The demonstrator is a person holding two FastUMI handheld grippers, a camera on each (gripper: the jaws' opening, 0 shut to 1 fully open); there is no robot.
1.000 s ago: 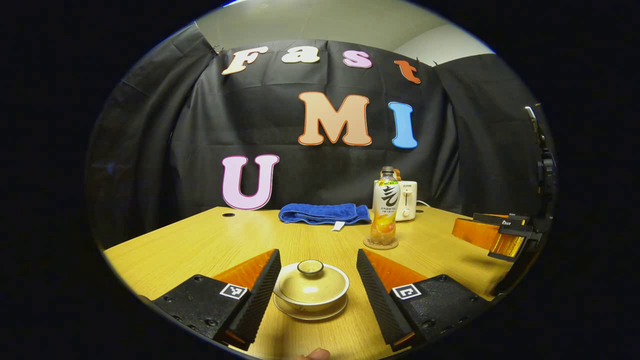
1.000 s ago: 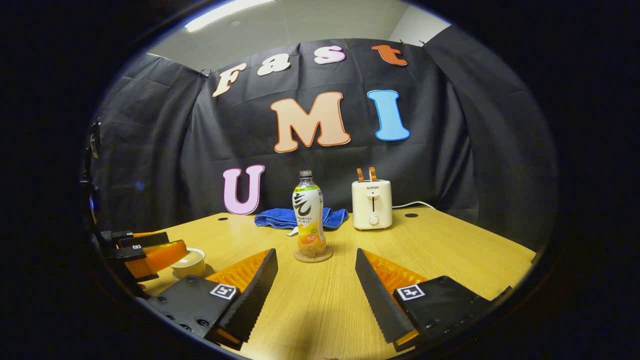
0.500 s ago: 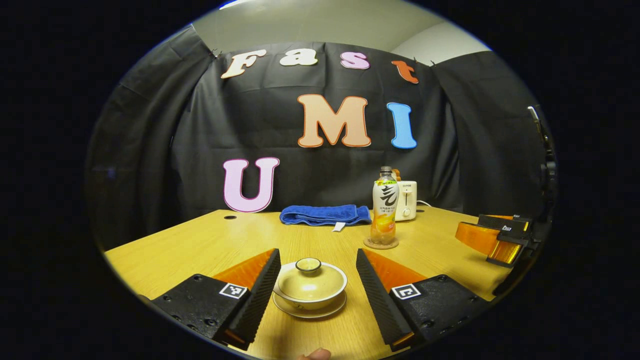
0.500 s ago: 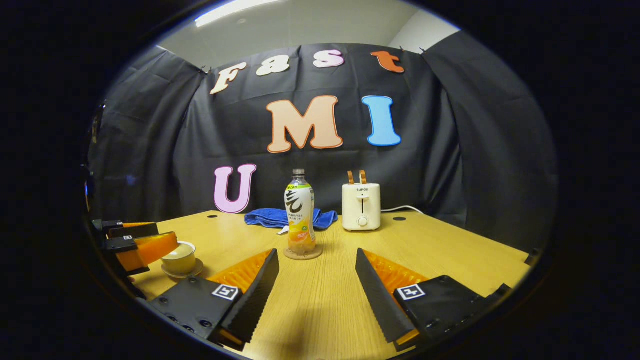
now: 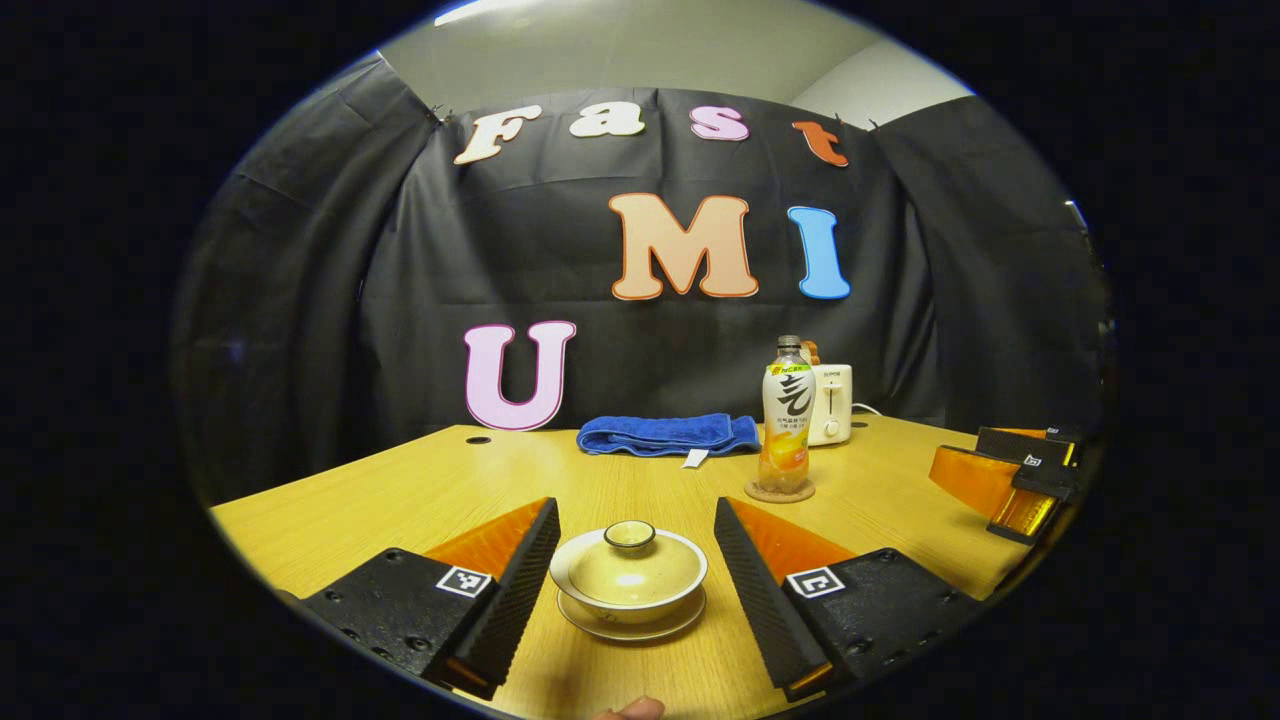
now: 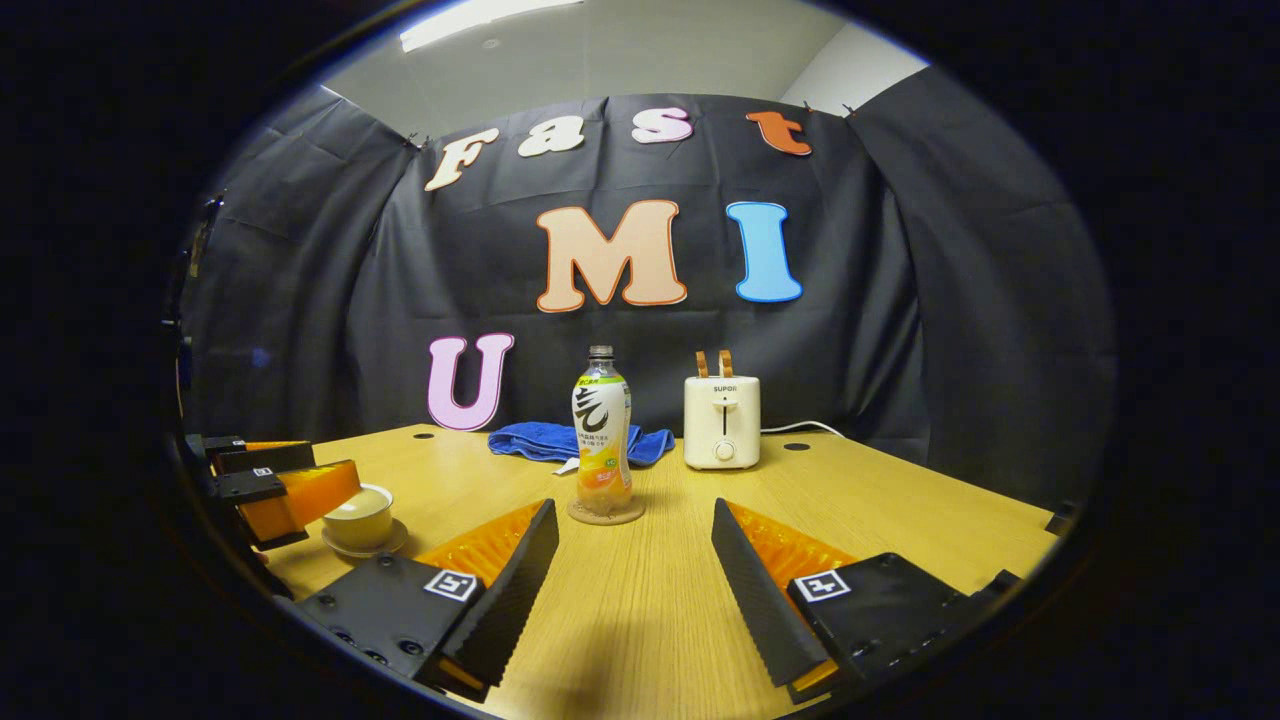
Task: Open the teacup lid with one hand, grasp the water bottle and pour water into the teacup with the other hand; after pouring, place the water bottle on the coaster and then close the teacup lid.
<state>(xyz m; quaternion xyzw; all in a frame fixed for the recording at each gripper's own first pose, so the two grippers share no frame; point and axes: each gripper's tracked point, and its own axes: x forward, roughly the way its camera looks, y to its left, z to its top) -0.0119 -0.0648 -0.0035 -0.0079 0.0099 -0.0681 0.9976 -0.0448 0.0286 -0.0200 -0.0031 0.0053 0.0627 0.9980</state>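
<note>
Thus my left gripper (image 5: pixel 632 585), wide open, bracketed the lidded teacup (image 5: pixel 628 578) to lift its lid; my right gripper (image 6: pixel 632 590), open and empty, faced the water bottle (image 6: pixel 601 432) on its coaster (image 6: pixel 605 514) ahead.

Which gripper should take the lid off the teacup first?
Probably the left gripper. Its open fingers already sit on either side of the teacup, with the lid still on. The right gripper faces the bottle on its coaster instead.
</note>
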